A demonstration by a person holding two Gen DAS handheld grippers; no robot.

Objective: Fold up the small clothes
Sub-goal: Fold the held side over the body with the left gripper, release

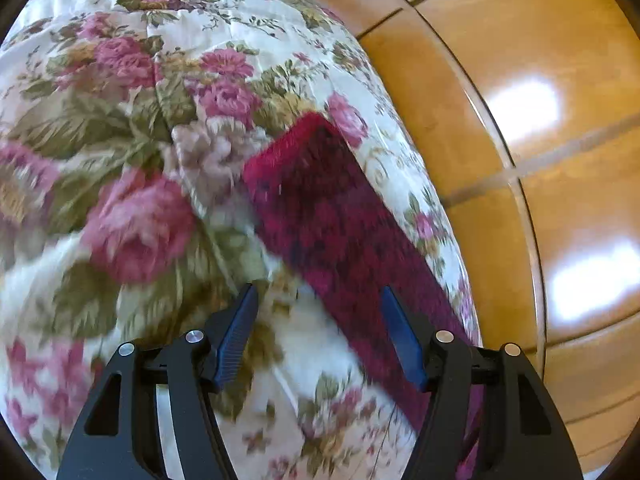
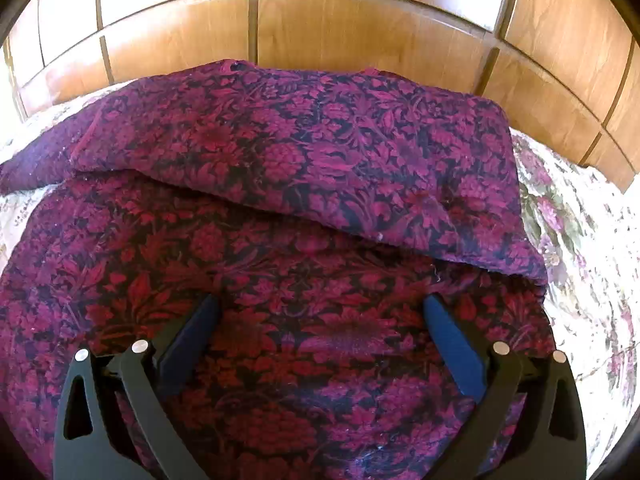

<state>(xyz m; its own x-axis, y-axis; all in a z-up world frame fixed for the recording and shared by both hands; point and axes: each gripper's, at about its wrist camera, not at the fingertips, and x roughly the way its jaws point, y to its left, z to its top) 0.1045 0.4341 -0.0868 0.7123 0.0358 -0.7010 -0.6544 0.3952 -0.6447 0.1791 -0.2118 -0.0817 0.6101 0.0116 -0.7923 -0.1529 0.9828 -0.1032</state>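
Note:
A dark red and purple flower-patterned garment (image 2: 304,184) lies on a flowered bedspread (image 2: 580,248). Its far part is folded over onto the near part, with the fold edge running across the middle of the right wrist view. My right gripper (image 2: 320,304) is open and empty, hovering just above the near part of the garment. In the left wrist view a long narrow part of the garment (image 1: 340,220) runs along the right edge of the bedspread (image 1: 120,120). My left gripper (image 1: 318,294) is open and empty, its right finger (image 1: 400,332) over the garment's edge.
Wooden panelled cabinet fronts (image 2: 340,32) stand close behind the bed's far edge. In the left wrist view the wooden panels (image 1: 540,120) run along the right side of the bed.

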